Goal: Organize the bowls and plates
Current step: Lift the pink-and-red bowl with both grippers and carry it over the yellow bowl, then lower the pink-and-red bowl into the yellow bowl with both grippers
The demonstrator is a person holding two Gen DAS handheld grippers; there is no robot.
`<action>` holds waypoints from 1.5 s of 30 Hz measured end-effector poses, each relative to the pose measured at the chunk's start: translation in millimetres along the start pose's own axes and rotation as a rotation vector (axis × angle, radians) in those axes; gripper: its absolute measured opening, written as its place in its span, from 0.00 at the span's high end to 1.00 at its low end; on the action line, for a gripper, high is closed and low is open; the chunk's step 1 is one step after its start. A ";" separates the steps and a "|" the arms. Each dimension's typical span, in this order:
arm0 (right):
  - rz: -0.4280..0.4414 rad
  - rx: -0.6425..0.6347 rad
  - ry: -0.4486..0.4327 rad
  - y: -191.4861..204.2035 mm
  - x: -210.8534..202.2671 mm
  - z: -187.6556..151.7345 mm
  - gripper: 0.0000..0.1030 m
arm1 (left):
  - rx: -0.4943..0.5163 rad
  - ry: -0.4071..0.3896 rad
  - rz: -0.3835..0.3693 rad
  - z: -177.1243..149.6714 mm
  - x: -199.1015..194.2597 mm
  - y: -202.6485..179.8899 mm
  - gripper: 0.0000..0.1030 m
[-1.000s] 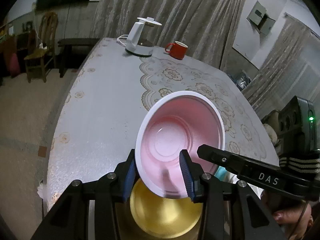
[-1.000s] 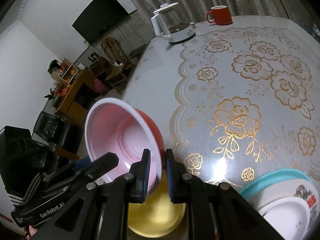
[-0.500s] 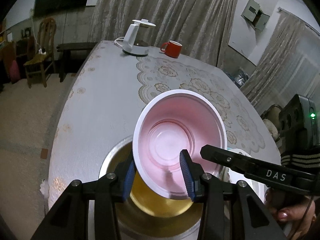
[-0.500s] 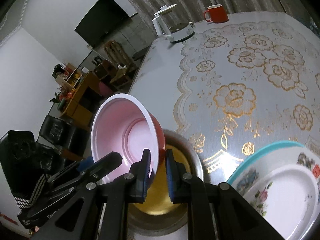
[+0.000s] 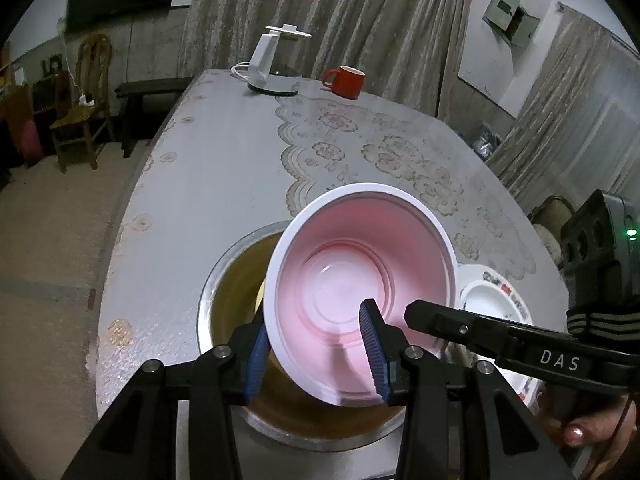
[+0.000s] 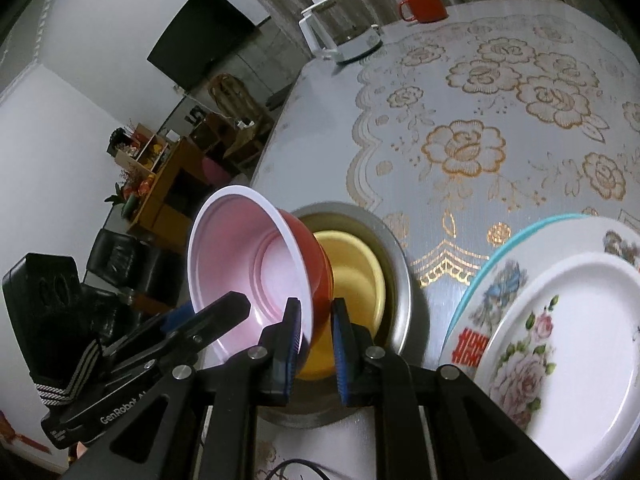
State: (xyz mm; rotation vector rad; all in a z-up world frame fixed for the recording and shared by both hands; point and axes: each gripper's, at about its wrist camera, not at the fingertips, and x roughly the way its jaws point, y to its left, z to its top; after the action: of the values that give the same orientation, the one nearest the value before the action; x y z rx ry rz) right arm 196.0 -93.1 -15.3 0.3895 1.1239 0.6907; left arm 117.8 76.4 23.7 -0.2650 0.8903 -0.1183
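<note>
Left gripper [image 5: 316, 350]: gripping red bowl [image 5: 360, 280] wall, jaws part open.
Right gripper [image 6: 316, 340]: pinching the rim, nearly closed.
Yellow bowl [image 6: 356, 280]: sitting half hidden inside steel bowl [image 6: 400, 276].
Plates [image 6: 560, 340]: cut off right.

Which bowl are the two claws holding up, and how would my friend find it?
Find the big table with the gold-flower cloth. At its near edge sits a silver bowl with a yellow bowl inside. Tilted above them, pinched by both claws, is the held bowl: red outside, pale pink inside, white rim, unlike the flowery plates beside it.
</note>
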 end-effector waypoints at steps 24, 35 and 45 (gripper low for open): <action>-0.002 0.010 0.085 -0.5 17.9 -16.6 0.83 | 0.030 0.008 0.047 -8.2 5.2 0.3 0.54; 0.000 0.025 0.100 -2.0 20.1 -13.8 0.75 | 0.019 0.046 0.040 -11.1 13.1 2.9 0.54; -0.015 0.007 0.082 -0.1 17.8 -9.4 0.75 | 0.015 0.050 0.041 -9.9 13.9 3.9 0.52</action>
State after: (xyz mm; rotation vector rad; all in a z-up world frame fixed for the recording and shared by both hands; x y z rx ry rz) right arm 192.0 -81.6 -31.4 0.3613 1.2066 0.6947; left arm 118.8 75.5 6.3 -0.2309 0.9440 -0.0936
